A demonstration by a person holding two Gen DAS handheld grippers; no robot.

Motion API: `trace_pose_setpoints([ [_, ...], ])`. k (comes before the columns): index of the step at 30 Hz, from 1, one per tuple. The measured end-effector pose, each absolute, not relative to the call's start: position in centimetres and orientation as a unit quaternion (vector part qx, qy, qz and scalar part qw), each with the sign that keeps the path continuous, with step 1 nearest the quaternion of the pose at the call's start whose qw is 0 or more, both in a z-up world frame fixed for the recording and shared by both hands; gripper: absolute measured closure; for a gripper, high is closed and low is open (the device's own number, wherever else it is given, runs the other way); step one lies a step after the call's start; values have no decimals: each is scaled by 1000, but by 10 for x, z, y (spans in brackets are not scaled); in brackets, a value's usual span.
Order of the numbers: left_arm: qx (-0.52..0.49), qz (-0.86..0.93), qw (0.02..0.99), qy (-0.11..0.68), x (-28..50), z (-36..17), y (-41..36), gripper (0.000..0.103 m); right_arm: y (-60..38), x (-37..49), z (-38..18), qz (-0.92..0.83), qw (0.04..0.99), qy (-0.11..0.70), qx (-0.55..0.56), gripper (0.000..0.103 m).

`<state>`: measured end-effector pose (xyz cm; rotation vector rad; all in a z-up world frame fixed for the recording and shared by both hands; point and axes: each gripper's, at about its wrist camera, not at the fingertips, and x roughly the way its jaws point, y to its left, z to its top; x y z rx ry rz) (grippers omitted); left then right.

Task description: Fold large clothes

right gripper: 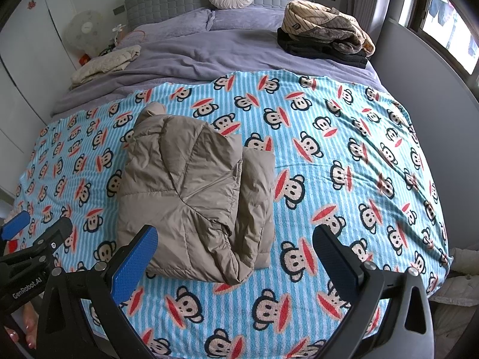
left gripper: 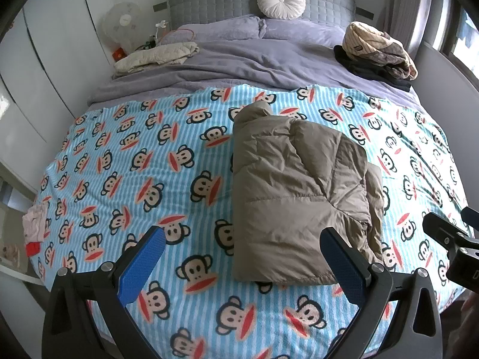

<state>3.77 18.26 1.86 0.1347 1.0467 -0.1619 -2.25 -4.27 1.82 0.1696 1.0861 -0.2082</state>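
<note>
A tan puffer jacket (left gripper: 296, 191) lies folded into a long bundle on the blue monkey-print blanket (left gripper: 134, 164); the right wrist view shows the same jacket (right gripper: 191, 197) left of centre on that blanket (right gripper: 344, 164). My left gripper (left gripper: 242, 257) hovers open just in front of the jacket's near end, with nothing between its blue pads (left gripper: 143, 263). My right gripper (right gripper: 235, 257) is open too, near the jacket's front right corner, and holds nothing. Each gripper shows at the edge of the other's view: the right gripper (left gripper: 449, 239) and the left gripper (right gripper: 36, 233).
A stack of folded clothes (left gripper: 377, 51) sits at the far right of the grey duvet (left gripper: 239, 59). A cream quilted garment (left gripper: 155, 56) lies at the far left. Pillows and a round cushion (left gripper: 281, 1) rest by the headboard. A fan (left gripper: 121, 27) stands beside the bed. White wardrobes line the left.
</note>
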Motion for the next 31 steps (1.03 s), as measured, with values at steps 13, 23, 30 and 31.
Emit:
trace_pose_setpoints([
  [13, 67, -82, 862, 495, 39, 21, 180, 0, -42, -22, 19, -99, 847, 515, 81, 0],
  [23, 62, -84, 861, 498, 43, 23, 178, 0, -42, -23, 19, -99, 847, 516, 80, 0],
  [30, 65, -87, 863, 493, 42, 25, 175, 0, -41, -23, 19, -100, 847, 516, 80, 0],
  [31, 64, -87, 863, 493, 41, 24, 175, 0, -41, -23, 19, -100, 847, 516, 81, 0],
])
